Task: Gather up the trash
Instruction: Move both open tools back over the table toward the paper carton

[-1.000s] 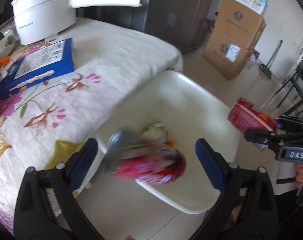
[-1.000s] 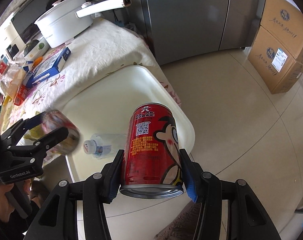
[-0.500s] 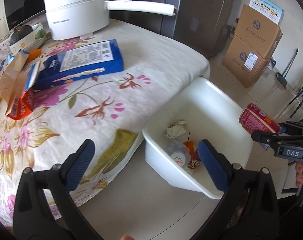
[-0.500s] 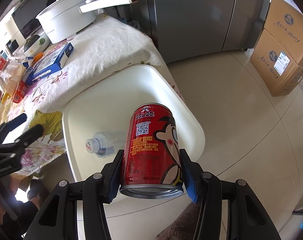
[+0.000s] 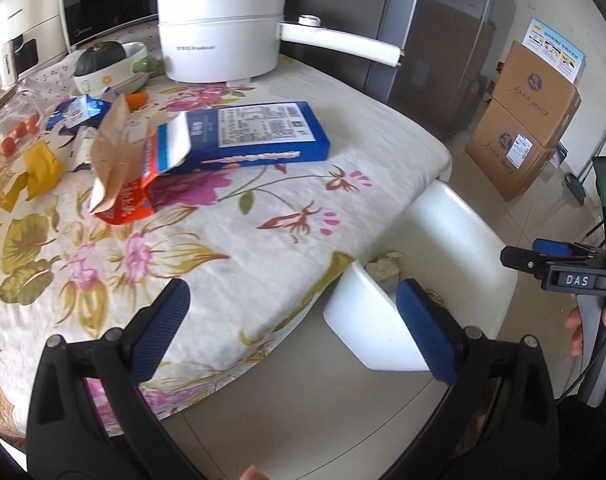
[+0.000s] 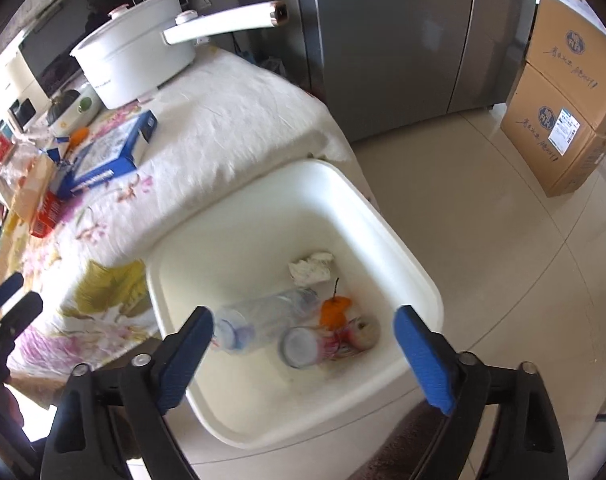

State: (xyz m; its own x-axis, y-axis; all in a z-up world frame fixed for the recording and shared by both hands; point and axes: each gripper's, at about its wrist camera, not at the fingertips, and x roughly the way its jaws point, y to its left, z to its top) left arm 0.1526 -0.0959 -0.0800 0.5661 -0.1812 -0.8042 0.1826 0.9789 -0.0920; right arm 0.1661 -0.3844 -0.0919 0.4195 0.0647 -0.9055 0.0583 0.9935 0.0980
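Poised above a white bin set on the floor hard against the worktop, the right gripper has its jaws opening, nothing between them. Directly below it, in the bin, lie a red can, a clear plastic bottle, an orange scrap and a crumpled tissue, the bin apparently placed low so trash can be dropped straight in.

The left gripper, wide open and empty, faces the flowered cloth, where a blue box and a torn orange carton lie ahead of it, likely next to collect. The right gripper's body reads "DAS" in the left view. Print on the white pot beyond and on the cardboard boxes is too small to read.
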